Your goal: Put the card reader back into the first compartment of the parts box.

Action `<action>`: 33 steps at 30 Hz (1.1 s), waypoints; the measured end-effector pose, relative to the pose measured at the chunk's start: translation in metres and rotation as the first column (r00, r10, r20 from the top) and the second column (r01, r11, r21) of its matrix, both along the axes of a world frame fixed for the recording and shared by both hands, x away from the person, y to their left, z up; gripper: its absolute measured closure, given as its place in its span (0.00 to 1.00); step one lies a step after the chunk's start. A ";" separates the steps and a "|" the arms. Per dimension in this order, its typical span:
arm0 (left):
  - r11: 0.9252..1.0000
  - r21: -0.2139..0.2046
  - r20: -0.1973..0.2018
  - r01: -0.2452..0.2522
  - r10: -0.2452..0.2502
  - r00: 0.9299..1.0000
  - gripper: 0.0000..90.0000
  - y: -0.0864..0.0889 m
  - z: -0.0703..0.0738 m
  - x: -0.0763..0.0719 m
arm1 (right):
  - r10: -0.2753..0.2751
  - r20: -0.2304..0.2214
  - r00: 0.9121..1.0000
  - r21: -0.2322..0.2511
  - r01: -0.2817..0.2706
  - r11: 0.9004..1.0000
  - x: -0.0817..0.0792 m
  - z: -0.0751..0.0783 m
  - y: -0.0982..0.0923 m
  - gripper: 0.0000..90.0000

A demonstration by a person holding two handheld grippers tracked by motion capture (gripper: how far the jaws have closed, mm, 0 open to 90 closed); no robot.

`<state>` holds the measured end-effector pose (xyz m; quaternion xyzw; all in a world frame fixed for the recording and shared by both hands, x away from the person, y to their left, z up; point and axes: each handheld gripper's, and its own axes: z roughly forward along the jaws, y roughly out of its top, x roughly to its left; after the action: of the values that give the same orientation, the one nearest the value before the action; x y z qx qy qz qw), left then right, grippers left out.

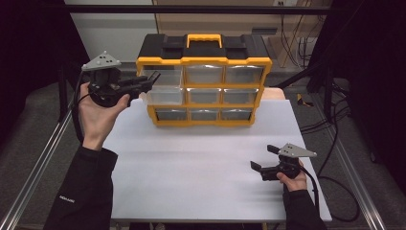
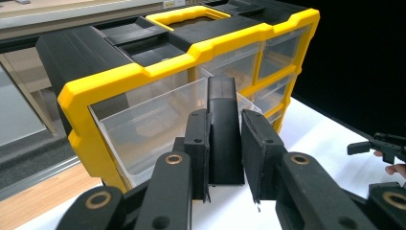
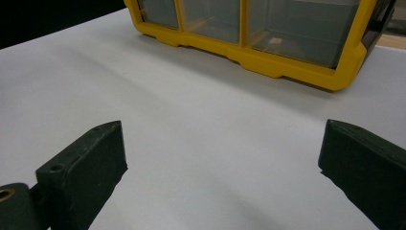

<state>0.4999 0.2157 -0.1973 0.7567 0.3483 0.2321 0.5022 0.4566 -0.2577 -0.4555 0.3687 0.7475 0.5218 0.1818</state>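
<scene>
A yellow and black drawer cabinet [image 1: 203, 60] with clear drawers stands at the back of the white table [image 1: 201, 167]. One clear drawer [image 2: 143, 129] in its left column is pulled out. My left gripper [image 2: 225, 120] is held up at that drawer's front, shut on a black rectangular block [image 2: 222, 143] that stands upright between its pads. In the high view the left gripper [image 1: 152, 79] points at the cabinet's upper left. My right gripper [image 1: 262, 156] hovers low over the table's front right, open with nothing between its jaws [image 3: 222, 143].
The table's front edge lies near the person's sleeves. A metal frame rail [image 1: 38, 167] runs along the left side, and cables [image 1: 335, 158] trail on the floor at the right. The cabinet's bottom row [image 3: 249, 28] faces the right gripper.
</scene>
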 end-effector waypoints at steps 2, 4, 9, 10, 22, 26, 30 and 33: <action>1.000 0.000 0.001 -0.003 0.003 1.000 0.81 0.000 0.000 0.002 | 0.000 0.000 1.000 0.000 0.000 1.000 0.000 0.000 0.000 0.03; 1.000 0.002 -0.003 -0.008 0.008 1.000 0.81 0.000 0.000 0.005 | 0.000 0.001 1.000 0.000 0.000 1.000 0.000 0.000 0.000 0.03; 1.000 0.017 -0.006 -0.019 0.019 1.000 0.81 -0.001 0.002 0.011 | 0.000 0.000 1.000 -0.001 0.000 1.000 0.000 0.000 0.000 0.03; 1.000 0.018 -0.006 -0.022 0.022 1.000 0.81 -0.001 0.002 0.012 | 0.001 0.001 1.000 -0.004 -0.001 1.000 0.000 0.000 0.000 0.03; 0.999 0.035 -0.013 -0.040 0.040 0.999 0.81 -0.002 0.000 0.024 | 0.000 0.001 1.000 0.002 0.000 1.000 0.000 0.000 0.000 0.03; 0.999 0.030 -0.015 -0.045 0.045 0.999 0.81 -0.001 0.000 0.027 | 0.000 0.001 1.000 0.002 0.000 1.000 0.000 0.000 0.000 0.03; 0.998 0.031 -0.014 -0.049 0.050 0.999 0.81 0.000 0.000 0.029 | 0.000 0.000 1.000 -0.002 0.000 1.000 0.000 0.000 0.000 0.03; 0.998 0.038 -0.015 -0.052 0.053 0.998 0.81 0.001 0.000 0.031 | 0.000 0.000 1.000 -0.003 0.000 1.000 0.000 0.000 0.000 0.03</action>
<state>0.5306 0.2163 -0.1977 0.7585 0.3675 0.2458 0.4788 0.4566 -0.2578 -0.4557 0.3685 0.7482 0.5207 0.1826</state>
